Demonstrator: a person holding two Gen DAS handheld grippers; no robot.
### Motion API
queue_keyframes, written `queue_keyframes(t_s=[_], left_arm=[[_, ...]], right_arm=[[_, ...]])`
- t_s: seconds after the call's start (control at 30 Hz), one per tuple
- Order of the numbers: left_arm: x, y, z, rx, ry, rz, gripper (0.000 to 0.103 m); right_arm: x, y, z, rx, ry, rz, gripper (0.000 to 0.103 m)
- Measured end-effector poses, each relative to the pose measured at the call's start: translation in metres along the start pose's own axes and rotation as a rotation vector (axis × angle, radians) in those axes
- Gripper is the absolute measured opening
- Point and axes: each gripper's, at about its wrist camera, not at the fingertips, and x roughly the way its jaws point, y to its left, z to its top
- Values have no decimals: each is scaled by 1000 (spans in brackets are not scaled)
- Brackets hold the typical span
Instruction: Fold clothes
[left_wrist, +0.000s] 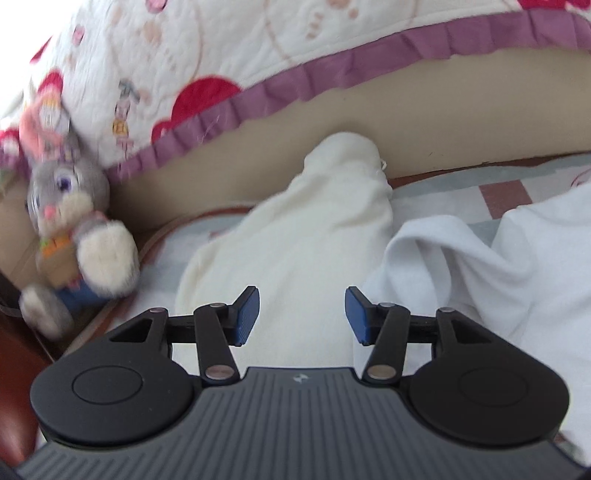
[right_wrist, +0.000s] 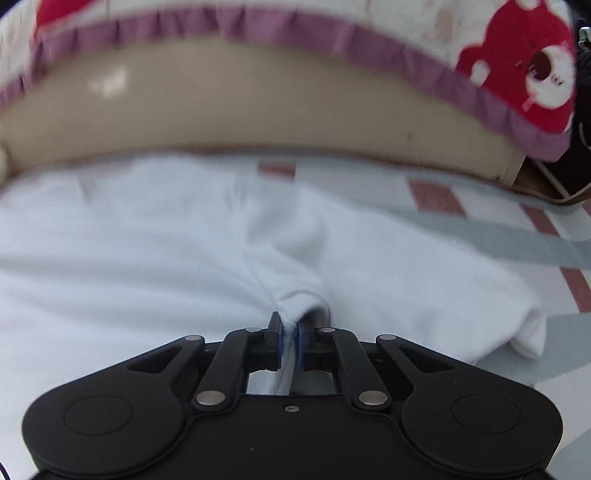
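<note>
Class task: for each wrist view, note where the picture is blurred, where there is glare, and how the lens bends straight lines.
Left wrist view: plush rabbit and quilt smeared by motion blur; left gripper sharp. Right wrist view: white garment soft, glare patch on beige headboard, whose edge bows from fisheye distortion.

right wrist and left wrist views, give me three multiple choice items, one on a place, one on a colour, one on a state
1. Where is the stuffed rabbit in the left wrist view?
A. at the left edge, beside the quilt
B. between the claw's fingers
C. on top of the white garment

2. What colour is the quilt's ruffled trim?
A. green
B. purple
C. black

3. What is the state of the right claw?
A. wide open over bare sheet
B. out of view
C. shut on a fold of the white garment

Answers: 1 A, the rabbit sits at the far left below the quilt. 2 B, the ruffle is purple. 3 C, white cloth is pinched between the pads.
</note>
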Motion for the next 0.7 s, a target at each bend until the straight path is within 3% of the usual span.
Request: queue_keyframes(t_s=[0.1, 0.27, 0.33, 0.47, 0.5, 0.63, 0.7], left_arm=[[-11, -1, -17, -52, 8, -90, 52], [-24, -10, -50, -110, 38, -245, 61], [-20, -17, -57, -99, 58, -248, 69], [-6, -33, -65, -54, 82, -165, 76], [-4, -34, -65, -54, 79, -164, 71], [-10, -20, -51, 48, 114, -182, 17], [-24, 6, -35, 5, 123, -215, 3]], right_arm=[[-4, 8, 1, -56, -5, -56, 14], [-2, -5, 3, 45, 29, -7, 15], [0, -8, 1, 72, 27, 11, 15], [1, -13, -1, 110, 20, 41, 15], [1, -13, -2, 113, 18, 46, 15], [1, -14, -3, 86, 5, 51, 15], [1, -15, -3, 84, 3, 53, 15]])
